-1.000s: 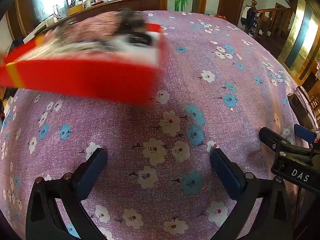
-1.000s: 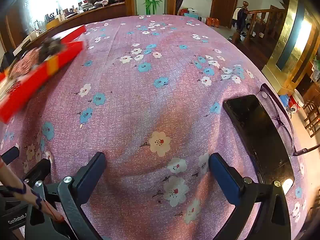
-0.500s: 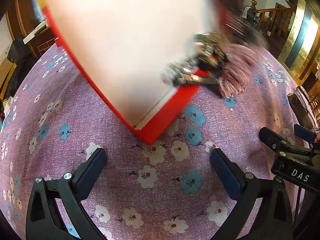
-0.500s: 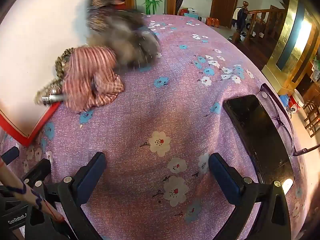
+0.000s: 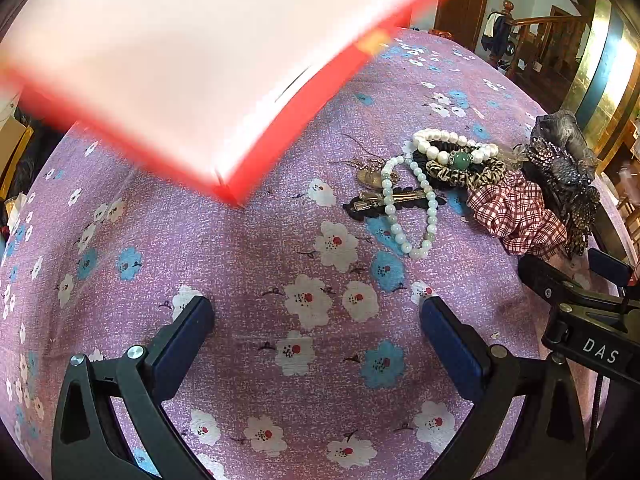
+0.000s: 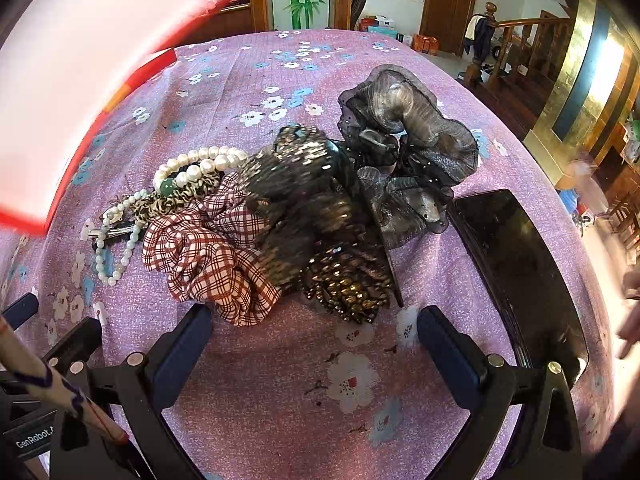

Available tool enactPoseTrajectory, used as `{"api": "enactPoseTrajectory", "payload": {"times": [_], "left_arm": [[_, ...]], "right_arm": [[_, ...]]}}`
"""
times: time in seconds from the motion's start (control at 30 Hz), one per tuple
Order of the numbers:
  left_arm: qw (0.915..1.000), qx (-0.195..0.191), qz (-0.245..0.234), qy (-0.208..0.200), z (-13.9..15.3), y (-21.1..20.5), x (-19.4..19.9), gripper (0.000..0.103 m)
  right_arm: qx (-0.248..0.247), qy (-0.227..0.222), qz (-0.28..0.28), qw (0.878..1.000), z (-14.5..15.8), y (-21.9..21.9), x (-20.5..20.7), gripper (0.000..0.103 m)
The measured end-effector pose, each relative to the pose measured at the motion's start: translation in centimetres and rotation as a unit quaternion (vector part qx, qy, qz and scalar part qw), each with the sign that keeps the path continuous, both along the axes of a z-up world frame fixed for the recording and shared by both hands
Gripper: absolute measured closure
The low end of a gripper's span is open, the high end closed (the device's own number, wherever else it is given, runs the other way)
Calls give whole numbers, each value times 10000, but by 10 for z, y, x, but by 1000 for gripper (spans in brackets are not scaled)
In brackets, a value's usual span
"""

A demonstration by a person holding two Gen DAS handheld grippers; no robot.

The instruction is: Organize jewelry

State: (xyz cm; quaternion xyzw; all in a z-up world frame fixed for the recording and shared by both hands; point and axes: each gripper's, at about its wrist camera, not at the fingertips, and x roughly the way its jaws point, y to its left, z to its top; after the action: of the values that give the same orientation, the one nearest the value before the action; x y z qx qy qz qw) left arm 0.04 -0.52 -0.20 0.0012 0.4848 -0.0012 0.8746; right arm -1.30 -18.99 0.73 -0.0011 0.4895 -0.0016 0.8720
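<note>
A pile of jewelry and hair accessories lies on the purple floral tablecloth (image 5: 248, 264). It holds a pale bead bracelet (image 5: 428, 216), a white pearl bracelet (image 5: 452, 146), a leopard scrunchie (image 5: 460, 174), a hair clip (image 5: 384, 202), a red plaid scrunchie (image 6: 208, 252), a sequined bow clip (image 6: 316, 220) and a grey organza scrunchie (image 6: 404, 140). A red box (image 5: 192, 64) with a white underside is blurred and tilted in the air at the upper left. My left gripper (image 5: 316, 320) is open and empty, short of the pile. My right gripper (image 6: 314, 328) is open and empty just before the plaid scrunchie.
A black phone (image 6: 520, 264) lies right of the pile near the table's right edge. The right gripper's body (image 5: 580, 312) shows at the right of the left wrist view. A wooden staircase (image 6: 520, 32) and doors stand beyond the table.
The red box was lifted from the table's far left and tipped over. Its contents spilled out onto the cloth. Both grippers have stayed still and open.
</note>
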Motion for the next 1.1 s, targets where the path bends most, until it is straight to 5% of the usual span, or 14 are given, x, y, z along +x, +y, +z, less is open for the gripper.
{"api": "enactPoseTrajectory", "payload": {"times": [1.1], "left_arm": [[10000, -6, 57, 2, -2, 1, -1, 0]], "right_arm": [[1, -1, 0, 10000, 0, 0, 0, 0]]}}
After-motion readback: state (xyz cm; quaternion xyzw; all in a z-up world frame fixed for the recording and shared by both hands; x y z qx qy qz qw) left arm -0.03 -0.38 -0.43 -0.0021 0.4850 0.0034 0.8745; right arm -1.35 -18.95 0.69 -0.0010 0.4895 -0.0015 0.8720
